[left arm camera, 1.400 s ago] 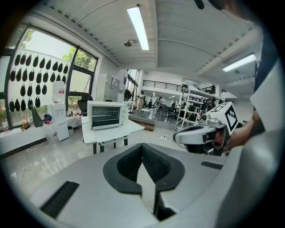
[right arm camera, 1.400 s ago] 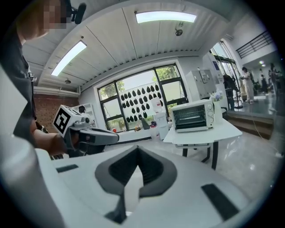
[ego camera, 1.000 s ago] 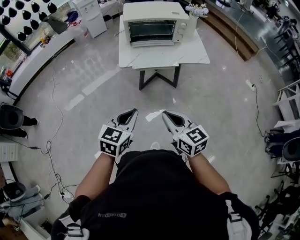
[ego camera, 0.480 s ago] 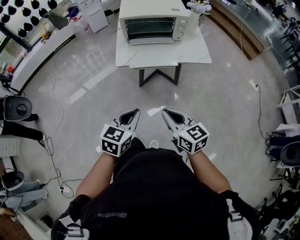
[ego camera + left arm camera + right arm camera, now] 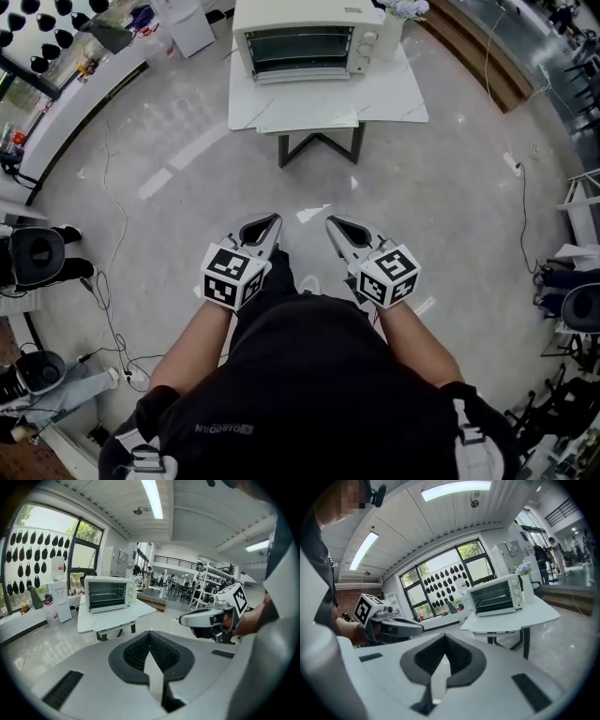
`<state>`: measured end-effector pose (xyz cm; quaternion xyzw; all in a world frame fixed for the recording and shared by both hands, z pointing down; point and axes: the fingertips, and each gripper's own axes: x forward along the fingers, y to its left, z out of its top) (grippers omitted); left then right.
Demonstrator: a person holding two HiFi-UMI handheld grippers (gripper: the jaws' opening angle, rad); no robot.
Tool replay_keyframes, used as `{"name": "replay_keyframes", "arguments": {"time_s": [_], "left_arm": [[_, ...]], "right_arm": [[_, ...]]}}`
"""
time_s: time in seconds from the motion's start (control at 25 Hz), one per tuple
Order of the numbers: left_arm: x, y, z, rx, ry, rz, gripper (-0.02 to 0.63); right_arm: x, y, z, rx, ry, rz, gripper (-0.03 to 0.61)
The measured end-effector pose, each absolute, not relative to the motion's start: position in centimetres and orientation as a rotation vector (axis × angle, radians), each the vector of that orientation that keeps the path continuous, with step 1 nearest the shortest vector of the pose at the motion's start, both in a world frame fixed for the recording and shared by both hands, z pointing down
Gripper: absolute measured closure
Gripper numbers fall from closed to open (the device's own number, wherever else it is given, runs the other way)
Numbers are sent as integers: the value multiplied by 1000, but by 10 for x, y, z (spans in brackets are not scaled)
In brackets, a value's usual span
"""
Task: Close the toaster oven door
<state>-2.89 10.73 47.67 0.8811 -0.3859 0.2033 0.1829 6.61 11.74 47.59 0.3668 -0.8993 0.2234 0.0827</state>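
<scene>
Gripper at left (image 5: 270,223): clenched on nothing, pads pressed together; held low in front of the person's body, above the floor (image 5: 441,187) and well apart from the work.
Toaster oven (image 5: 305,42): stands at the far side of the white tabletop (image 5: 323,105), front towards the person, knobs on its right-hand side.
Door (image 5: 292,76): judged to be open. A pale ledge juts out along the bottom of the oven's front, and the wire racks inside show plainly in all three views. From this far off I cannot be fully sure the ledge is the lowered door.
Gripper at right (image 5: 335,225): also clenched and empty, tips pointing forward, level with the other gripper and just beside it.
Done so far: nothing on the door itself; neither gripper is near the oven or touches anything.
Left to do: by my reading, everything. The person must come up to the tabletop, bring one gripper under the door's front edge, and swing it up until it sits flush against the oven.
</scene>
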Motion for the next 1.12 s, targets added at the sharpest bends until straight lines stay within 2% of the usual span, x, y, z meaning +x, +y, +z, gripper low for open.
{"name": "replay_keyframes", "arguments": {"time_s": [0.48, 1.12], "left_arm": [[-43, 36, 479, 2489, -1085, 558, 611], [-93, -113, 447, 2608, -1027, 553, 611]], "right_arm": [[60, 50, 478, 1133, -2645, 664, 577], [7, -92, 449, 1236, -2599, 598, 577]]}}
